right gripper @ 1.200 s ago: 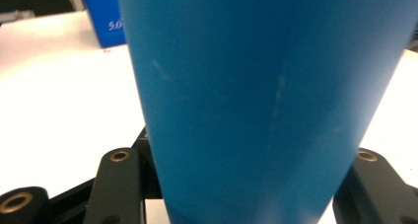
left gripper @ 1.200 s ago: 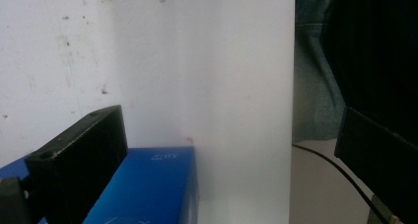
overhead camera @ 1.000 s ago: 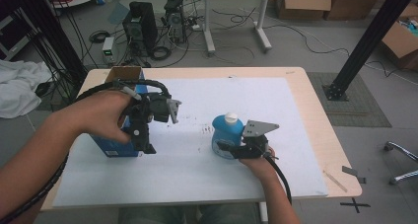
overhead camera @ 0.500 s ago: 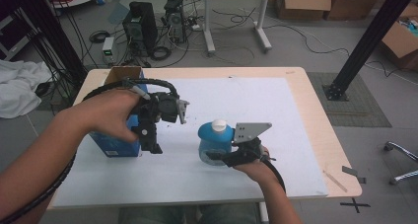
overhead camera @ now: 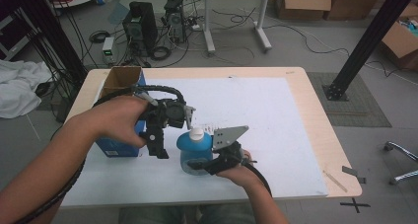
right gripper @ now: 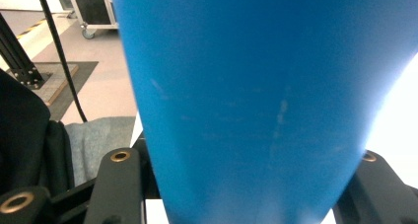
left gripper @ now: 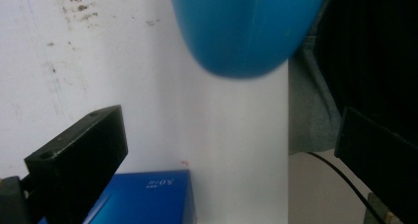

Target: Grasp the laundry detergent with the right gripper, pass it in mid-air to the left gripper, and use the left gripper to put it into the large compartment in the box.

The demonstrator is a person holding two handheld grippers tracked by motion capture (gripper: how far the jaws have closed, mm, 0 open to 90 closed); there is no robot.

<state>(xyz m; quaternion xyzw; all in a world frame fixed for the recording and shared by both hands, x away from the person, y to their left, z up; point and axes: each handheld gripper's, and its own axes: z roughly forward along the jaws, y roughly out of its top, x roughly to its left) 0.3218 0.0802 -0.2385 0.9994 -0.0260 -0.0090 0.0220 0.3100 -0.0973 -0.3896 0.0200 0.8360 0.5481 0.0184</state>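
A blue bottle [overhead camera: 193,154] with a white cap [overhead camera: 196,133] stands upright in my right gripper [overhead camera: 203,165], whose jaws are shut on its lower body. In the right gripper view the bottle [right gripper: 256,95] is wedged between the two black jaws. My left gripper [overhead camera: 173,131] hovers just left of the bottle's cap, beside an open blue box [overhead camera: 116,146]. In the left gripper view its jaws stand wide apart around bare white sheet, with the left gripper [left gripper: 229,155] below the bottle [left gripper: 246,31] and above a corner of the box [left gripper: 148,199].
A white sheet [overhead camera: 261,105] covers most of the wooden table [overhead camera: 315,95]. The box sits at the sheet's left edge. Beyond the far edge, computer cases, cables and another table's legs stand on the floor. A black post rises at the right.
My right gripper has carried the bottle leftward across the sheet and slightly up, ending right beside the left gripper. The left hand has stayed nearly where it was.
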